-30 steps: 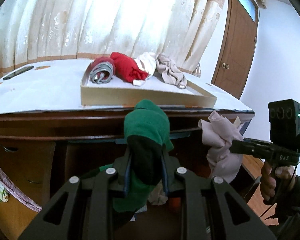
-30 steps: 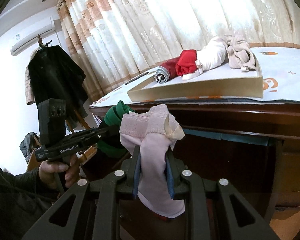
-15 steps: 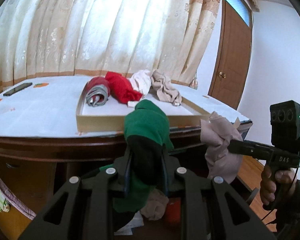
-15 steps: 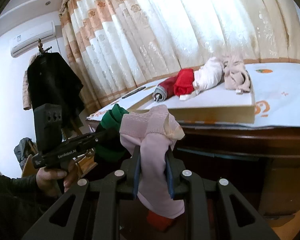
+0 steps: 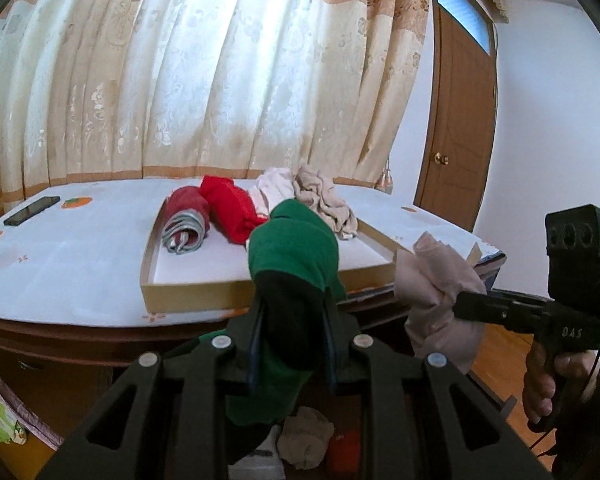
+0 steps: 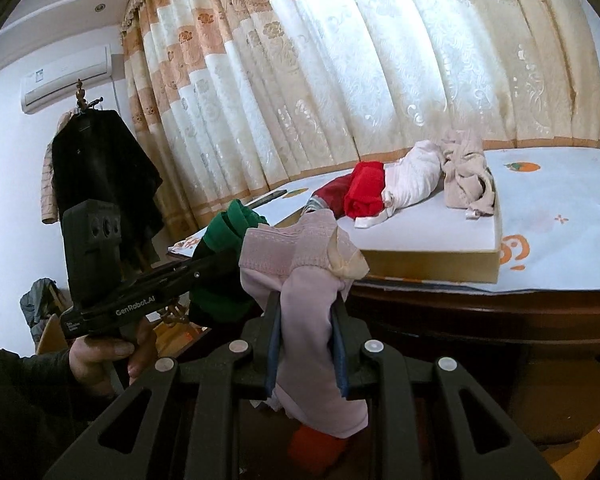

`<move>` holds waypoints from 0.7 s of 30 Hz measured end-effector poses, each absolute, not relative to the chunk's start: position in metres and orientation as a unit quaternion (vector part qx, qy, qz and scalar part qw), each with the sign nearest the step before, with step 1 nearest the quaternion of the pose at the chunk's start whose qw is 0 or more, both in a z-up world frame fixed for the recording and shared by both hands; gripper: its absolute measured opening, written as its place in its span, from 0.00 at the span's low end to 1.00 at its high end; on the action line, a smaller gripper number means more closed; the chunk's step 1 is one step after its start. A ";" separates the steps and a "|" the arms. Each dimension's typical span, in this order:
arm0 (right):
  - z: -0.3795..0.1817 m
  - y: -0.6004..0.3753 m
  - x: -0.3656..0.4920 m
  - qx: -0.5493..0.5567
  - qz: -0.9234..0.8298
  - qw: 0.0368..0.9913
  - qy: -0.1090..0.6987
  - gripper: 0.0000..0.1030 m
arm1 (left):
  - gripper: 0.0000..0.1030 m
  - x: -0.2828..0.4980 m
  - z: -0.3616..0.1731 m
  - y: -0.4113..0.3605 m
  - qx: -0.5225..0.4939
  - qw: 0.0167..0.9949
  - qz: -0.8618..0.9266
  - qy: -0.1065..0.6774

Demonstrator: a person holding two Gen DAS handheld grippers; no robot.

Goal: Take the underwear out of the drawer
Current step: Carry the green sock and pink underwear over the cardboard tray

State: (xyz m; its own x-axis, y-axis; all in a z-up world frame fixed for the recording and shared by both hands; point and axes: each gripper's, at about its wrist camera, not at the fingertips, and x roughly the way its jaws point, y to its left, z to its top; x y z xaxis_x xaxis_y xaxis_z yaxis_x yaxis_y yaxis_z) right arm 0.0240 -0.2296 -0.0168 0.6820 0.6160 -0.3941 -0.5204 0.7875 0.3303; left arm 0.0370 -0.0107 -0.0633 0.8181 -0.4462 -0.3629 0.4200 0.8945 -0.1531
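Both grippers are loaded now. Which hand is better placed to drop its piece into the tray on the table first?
Left, probably. The left gripper with the green underwear faces the tray head-on; the right gripper, shut on the pink underwear, is off the tray's corner.

tray [image 5: 188, 294] on table [image 5: 80, 264]; rolled garments [image 5: 228, 210] in tray; phone [image 5: 32, 210] left

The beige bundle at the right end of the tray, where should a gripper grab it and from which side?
Grip the beige bundle on its raised crumpled top, coming from above: it is loosely heaped, and the white roll crowds one side.
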 end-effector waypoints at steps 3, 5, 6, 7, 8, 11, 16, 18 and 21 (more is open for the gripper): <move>-0.014 -0.231 0.025 0.097 0.308 0.914 0.245 0.24 | 0.21 0.041 -0.059 -0.014 -0.028 0.956 -0.216 0.199; -0.012 -0.232 0.026 0.100 0.305 0.915 0.243 0.24 | 0.21 0.045 -0.057 -0.016 -0.029 0.956 -0.212 0.201; -0.011 -0.232 0.026 0.102 0.305 0.916 0.241 0.24 | 0.21 0.045 -0.056 -0.016 -0.028 0.956 -0.211 0.201; -0.010 -0.233 0.027 0.103 0.304 0.917 0.239 0.24 | 0.21 0.046 -0.054 -0.017 -0.026 0.957 -0.208 0.201; -0.009 -0.233 0.027 0.103 0.302 0.918 0.237 0.24 | 0.21 0.048 -0.053 -0.018 -0.026 0.957 -0.208 0.201; -0.004 -0.234 0.027 0.101 0.300 0.919 0.234 0.24 | 0.21 0.051 -0.048 -0.022 -0.021 0.958 -0.206 0.198; 0.005 -0.235 0.032 0.099 0.298 0.922 0.227 0.24 | 0.21 0.058 -0.043 -0.026 -0.014 0.958 -0.202 0.201; 0.009 -0.235 0.033 0.097 0.298 0.923 0.223 0.24 | 0.21 0.061 -0.042 -0.027 -0.013 0.958 -0.202 0.203; 0.014 -0.236 0.035 0.093 0.297 0.925 0.219 0.24 | 0.21 0.067 -0.039 -0.028 -0.014 0.957 -0.202 0.206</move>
